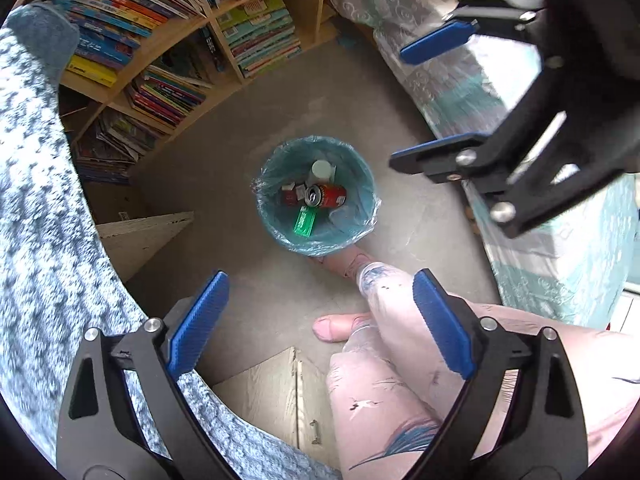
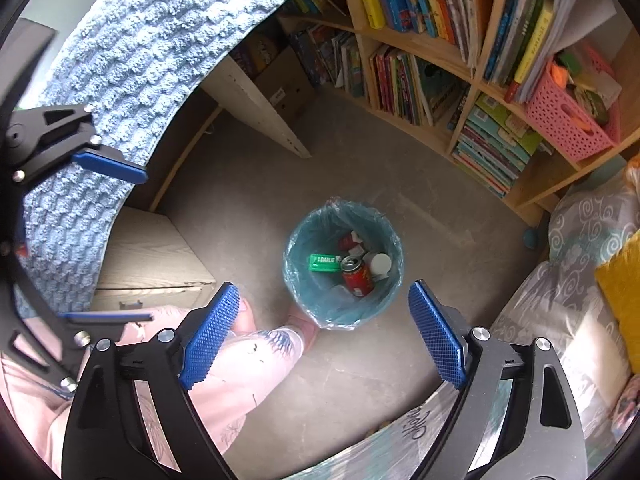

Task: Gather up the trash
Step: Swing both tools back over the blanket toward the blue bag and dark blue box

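Observation:
A teal bin lined with a clear bag stands on the grey floor; it also shows in the right wrist view. Inside lie a red can, a green box, a white cup and a red-white packet. My left gripper is open and empty, high above the bin. My right gripper is open and empty, also high above it. The right gripper also shows in the left wrist view; the left gripper also shows in the right wrist view.
A wooden bookshelf full of books stands behind the bin. A bed with patterned cover is at one side. A blue blanket covers a low cabinet. The person's legs and feet are by the bin.

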Motion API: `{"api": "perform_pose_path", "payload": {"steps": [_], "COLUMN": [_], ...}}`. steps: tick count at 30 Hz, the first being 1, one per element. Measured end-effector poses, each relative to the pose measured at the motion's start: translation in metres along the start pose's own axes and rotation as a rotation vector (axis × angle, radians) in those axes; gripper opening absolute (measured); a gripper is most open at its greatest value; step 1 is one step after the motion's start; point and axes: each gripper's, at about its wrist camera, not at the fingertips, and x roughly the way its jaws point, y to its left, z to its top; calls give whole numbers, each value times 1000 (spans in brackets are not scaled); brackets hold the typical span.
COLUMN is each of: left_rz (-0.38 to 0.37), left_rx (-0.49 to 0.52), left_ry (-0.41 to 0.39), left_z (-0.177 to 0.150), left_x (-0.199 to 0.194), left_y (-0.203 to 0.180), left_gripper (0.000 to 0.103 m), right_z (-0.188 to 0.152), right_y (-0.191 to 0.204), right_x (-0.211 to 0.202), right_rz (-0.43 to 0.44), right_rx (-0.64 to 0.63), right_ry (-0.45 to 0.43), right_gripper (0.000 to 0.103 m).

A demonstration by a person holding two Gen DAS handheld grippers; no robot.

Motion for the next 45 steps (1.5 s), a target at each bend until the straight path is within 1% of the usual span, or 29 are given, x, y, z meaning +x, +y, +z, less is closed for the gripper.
{"api": "perform_pose_path", "payload": {"steps": [3,5,8,10,12,17,21,24,28,30,32,35,36,39,42,45], "left_rz": [-11,-3,4,14,35,95,174,235,280,331,361,390,402,460,480,500], "left_rx": [-29,-51,-88,-120,-160,-283,-396,-488,-615,-675,-738,-857,-882,-977,-1078,-1148], "left_ry": [-38,-71,-142,-192,-237,-302,-331,-351,-363,-351,-349,-369,-372,-368,-370,-367], "left_z": [-6,-10,-21,-31,-46,-88,-130,-164,-212,-235,-260,-302,-311,-345,-381,-405], "left_x": [-15,-28,-58,-81,-103,-143,-167,-182,-195,-199,-202,-211,-213,-219,-223,-224], "left_y": [4,7,13,20,29,55,72,85,100,106,109,115,116,115,116,118], "left_gripper": [93,93,93,93,93,93,93,93,96,96,96,96,96,96,96,96], "right_z": [7,15,29,40,53,87,118,140,160,169,177,184,186,187,189,190], "right_y": [4,6,11,18,30,69,112,154,208,237,264,306,321,359,394,429], "right_x": [-6,-12,-27,-40,-55,-94,-119,-132,-136,-135,-132,-128,-126,-121,-117,-111], "right_rz": [-5,-27,-27,-14,-21,20,70,102,125,133,142,159,167,183,201,215], "right_rx": [-38,-56,-90,-134,-203,-356,-489,-615,-762,-833,-903,-1017,-1055,-1151,-1243,-1332], "right_ry": [-4,-10,-33,-50,-72,-146,-198,-229,-260,-269,-272,-278,-278,-280,-277,-278], "right_gripper": [86,86,86,86,86,86,88,88,88,88,88,88,88,88,88,88]}}
